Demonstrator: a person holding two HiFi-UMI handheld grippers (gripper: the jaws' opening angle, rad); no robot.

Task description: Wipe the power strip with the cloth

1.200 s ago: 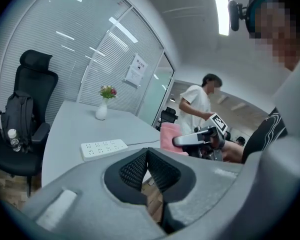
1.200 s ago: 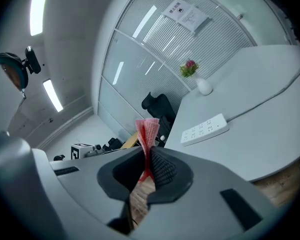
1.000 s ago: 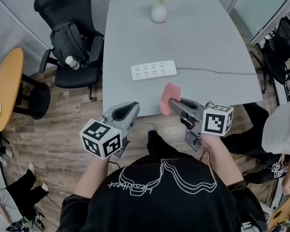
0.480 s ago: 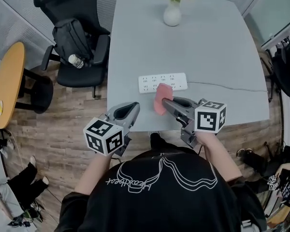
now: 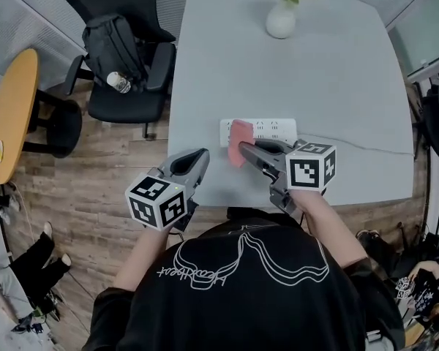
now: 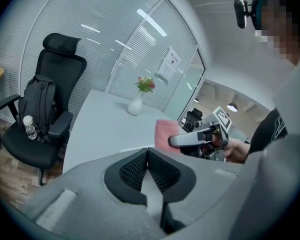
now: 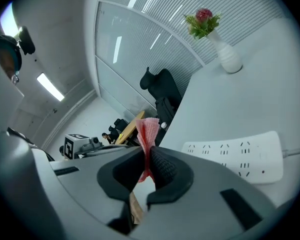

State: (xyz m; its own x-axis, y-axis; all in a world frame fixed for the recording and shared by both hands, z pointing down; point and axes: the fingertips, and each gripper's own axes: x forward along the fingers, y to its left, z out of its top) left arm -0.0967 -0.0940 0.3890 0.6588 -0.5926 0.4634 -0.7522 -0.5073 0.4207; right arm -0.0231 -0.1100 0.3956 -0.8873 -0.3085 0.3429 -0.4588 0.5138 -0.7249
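We hold the right gripper (image 5: 243,148) clenched on the cloth (image 5: 239,133), whose pink fold stands up between the pads. In the head view the cloth covers the left end of the strip (image 5: 271,128); we cannot tell whether the two touch. The strip lies toward the near edge of the table (image 5: 314,72), with its cable (image 5: 366,149) running right. The left gripper (image 5: 200,158) is closed on nothing, left of the strip.
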